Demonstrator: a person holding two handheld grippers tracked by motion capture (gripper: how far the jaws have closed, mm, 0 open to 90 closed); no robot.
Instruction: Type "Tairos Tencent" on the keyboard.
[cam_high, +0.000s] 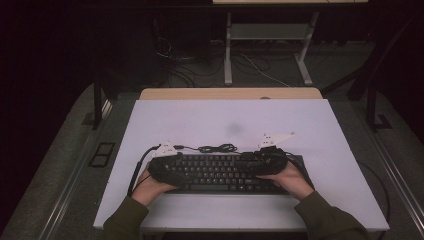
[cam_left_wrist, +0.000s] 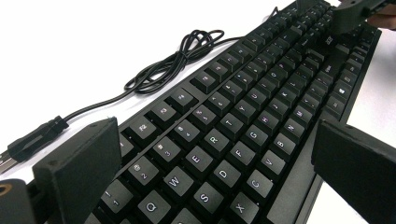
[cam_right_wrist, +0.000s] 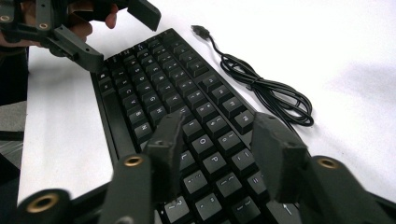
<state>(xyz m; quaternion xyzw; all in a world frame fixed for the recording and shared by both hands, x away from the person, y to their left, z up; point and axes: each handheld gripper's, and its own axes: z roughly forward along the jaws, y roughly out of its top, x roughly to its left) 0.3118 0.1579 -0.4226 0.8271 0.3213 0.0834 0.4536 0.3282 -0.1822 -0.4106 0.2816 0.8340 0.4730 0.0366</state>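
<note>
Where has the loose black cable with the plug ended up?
In the high view the cable lies coiled on the white table, just behind the keyboard, between the two hand-held tools. Its plug rests free on the table.

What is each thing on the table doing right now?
Keyboard: flat on the table, keys up, both ends between jaws.
Cable: coiled behind the keyboard, plug loose, not plugged in.
Left gripper: jaws wide open, astride the keyboard's end, not pressing.
Right gripper: jaws partly open above the keys, holding nothing.
</note>
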